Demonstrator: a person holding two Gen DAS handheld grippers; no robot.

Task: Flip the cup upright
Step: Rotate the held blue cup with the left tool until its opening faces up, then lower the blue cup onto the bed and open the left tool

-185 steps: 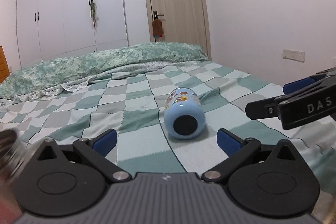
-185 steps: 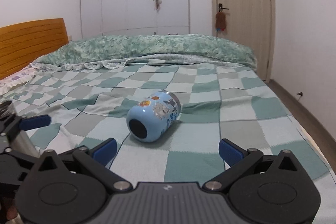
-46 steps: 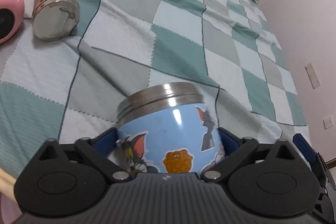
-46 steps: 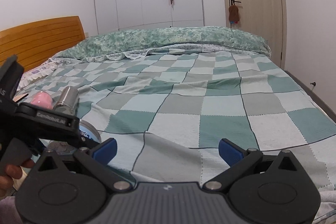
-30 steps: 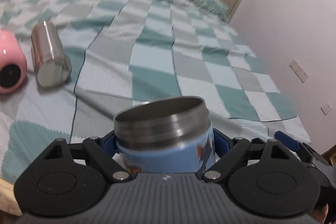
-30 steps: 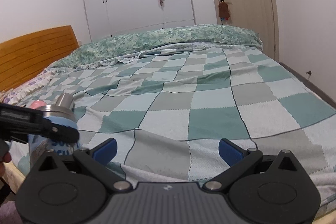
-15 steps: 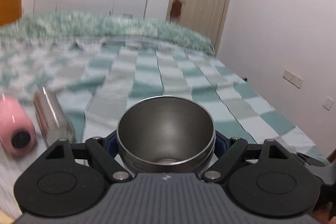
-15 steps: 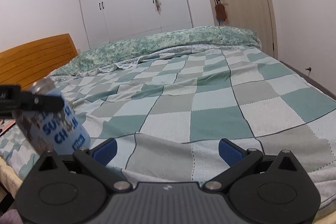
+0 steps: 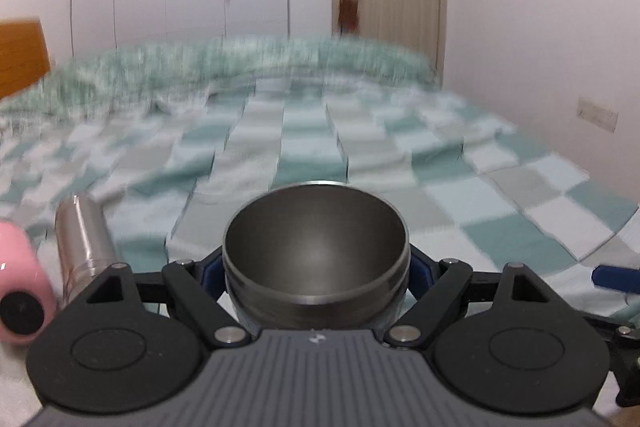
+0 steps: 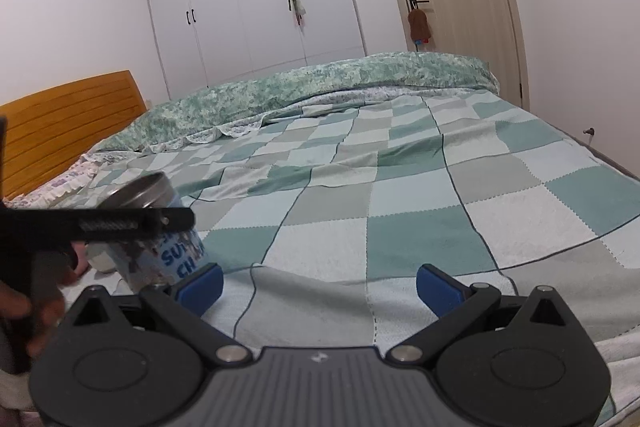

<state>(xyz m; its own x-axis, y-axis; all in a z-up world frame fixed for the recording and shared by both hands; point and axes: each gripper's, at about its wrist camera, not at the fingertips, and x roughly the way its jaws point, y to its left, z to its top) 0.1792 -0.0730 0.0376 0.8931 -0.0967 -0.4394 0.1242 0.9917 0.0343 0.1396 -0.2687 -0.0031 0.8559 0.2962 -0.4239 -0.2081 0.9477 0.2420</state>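
My left gripper (image 9: 316,279) is shut on the blue cartoon cup (image 9: 316,255). The cup's open steel mouth faces the camera, so I look into its dark inside. In the right wrist view the cup (image 10: 160,239) shows at the left, tilted with its steel rim up, held in the left gripper (image 10: 100,223) above the near left part of the bed. My right gripper (image 10: 318,283) is open and empty over the blanket, to the right of the cup.
A steel bottle (image 9: 82,239) and a pink cup (image 9: 18,287) lie on their sides at the left of the checked blanket (image 10: 400,211). A rolled green duvet (image 10: 320,79), wooden headboard (image 10: 60,123), wardrobes and a door stand behind.
The left gripper has lifted the cup off the blanket and turned it, so the mouth now faces the camera. The right gripper has stayed open and drifted slightly.
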